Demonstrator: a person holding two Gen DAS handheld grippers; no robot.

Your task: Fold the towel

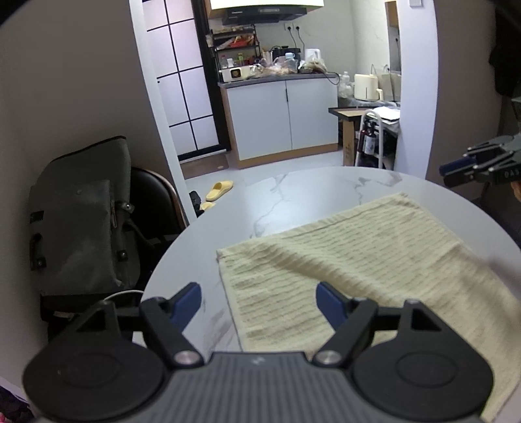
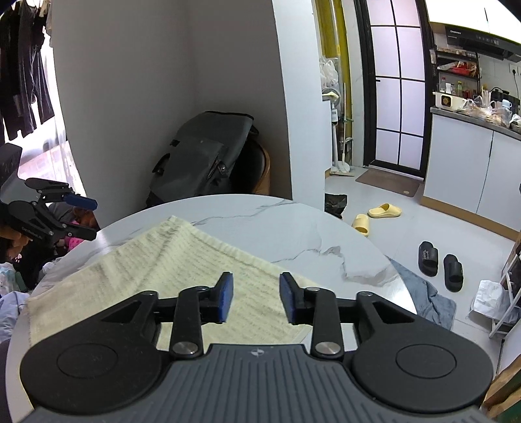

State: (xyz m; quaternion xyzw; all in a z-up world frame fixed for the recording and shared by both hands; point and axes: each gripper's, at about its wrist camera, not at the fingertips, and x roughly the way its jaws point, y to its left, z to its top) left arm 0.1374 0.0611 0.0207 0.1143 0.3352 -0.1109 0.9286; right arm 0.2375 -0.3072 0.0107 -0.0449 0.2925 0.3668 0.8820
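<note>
Both the left gripper (image 1: 259, 297) and right gripper (image 2: 256, 297), jaws spread, hover over a flat, pale-yellow ribbed towel (image 1: 358, 260).

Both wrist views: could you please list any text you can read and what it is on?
None is legible.
Range hood: white brand mark, too small.
Right hand-held gripper: side lettering, blurred and cut off.
Left hand-held gripper: pale lettering, too blurred.
Dark bottles: labels unreadable.

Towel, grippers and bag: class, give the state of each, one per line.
Towel: spread flat on the table, unfolded, one ripple.
Left gripper: open, holds nothing, over the towel's near corner.
Right gripper: open, holds nothing, over the towel.
Bag: upright on a chair.
</note>
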